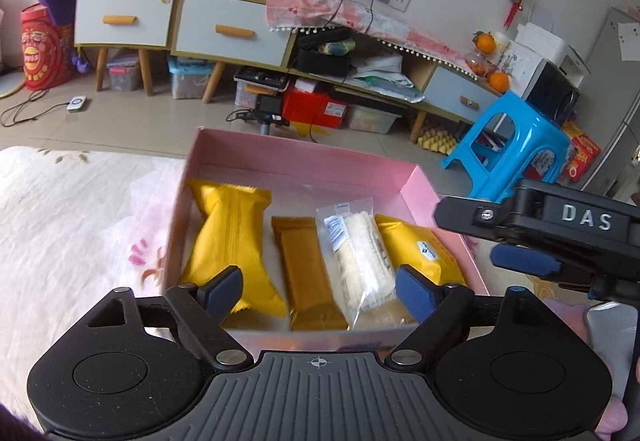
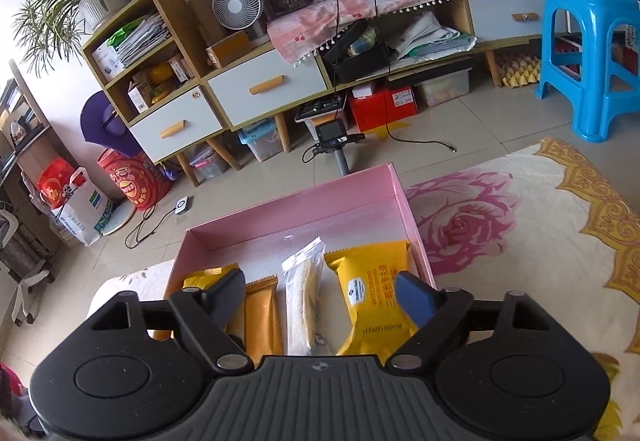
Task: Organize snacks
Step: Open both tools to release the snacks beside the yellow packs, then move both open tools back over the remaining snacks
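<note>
Four wrapped snacks are laid side by side in the pink box (image 1: 304, 165). The left gripper (image 1: 319, 293) and right gripper (image 2: 320, 295) are held above them, jaws spread apart, nothing gripped.

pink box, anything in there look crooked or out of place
Nothing stands out. In the pink box four packets lie side by side: yellow packet, gold bar, clear-wrapped cake, yellow labelled packet.

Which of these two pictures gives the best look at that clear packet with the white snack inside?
The left wrist view: the clear packet lies nearly whole between the brown bar and a yellow packet. The right wrist view shows it narrower, its near end cut off.
</note>
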Demonstrator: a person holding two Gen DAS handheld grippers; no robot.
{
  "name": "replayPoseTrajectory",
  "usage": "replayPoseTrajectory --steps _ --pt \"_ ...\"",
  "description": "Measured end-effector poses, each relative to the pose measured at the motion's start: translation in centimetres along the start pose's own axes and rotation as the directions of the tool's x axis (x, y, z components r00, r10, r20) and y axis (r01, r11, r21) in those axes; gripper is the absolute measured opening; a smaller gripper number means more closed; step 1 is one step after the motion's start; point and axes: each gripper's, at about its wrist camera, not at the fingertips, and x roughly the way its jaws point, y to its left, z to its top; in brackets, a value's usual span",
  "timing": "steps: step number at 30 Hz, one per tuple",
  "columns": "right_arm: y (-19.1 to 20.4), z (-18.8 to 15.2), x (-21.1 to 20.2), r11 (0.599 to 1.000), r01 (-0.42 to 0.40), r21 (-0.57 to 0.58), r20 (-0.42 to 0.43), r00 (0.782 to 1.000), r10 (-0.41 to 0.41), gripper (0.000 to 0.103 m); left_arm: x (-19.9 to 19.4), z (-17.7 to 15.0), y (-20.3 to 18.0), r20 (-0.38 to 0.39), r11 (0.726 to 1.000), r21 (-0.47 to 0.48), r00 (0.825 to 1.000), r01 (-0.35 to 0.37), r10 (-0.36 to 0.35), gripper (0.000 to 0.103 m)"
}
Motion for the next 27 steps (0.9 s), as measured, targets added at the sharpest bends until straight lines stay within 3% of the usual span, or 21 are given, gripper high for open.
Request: replayPoseTrajectory --steps 13,27 --pt "0.8 -1.5 -3.5 0.999 0.029 -0.046 -0.01 1.0 -0.03 0.086 -4.6 -1.7 1.1 0.007 0.998 0.018 0.998 -0.06 0.06 0.095" --pt "2.3 -4.3 -7.9 0.985 0.075 -0.156 -0.008 0.997 -0.077 0.091 -9.8 -4.6 2.4 -0.071 0.986 0.043 0.984 -0.16 0.163 0.097"
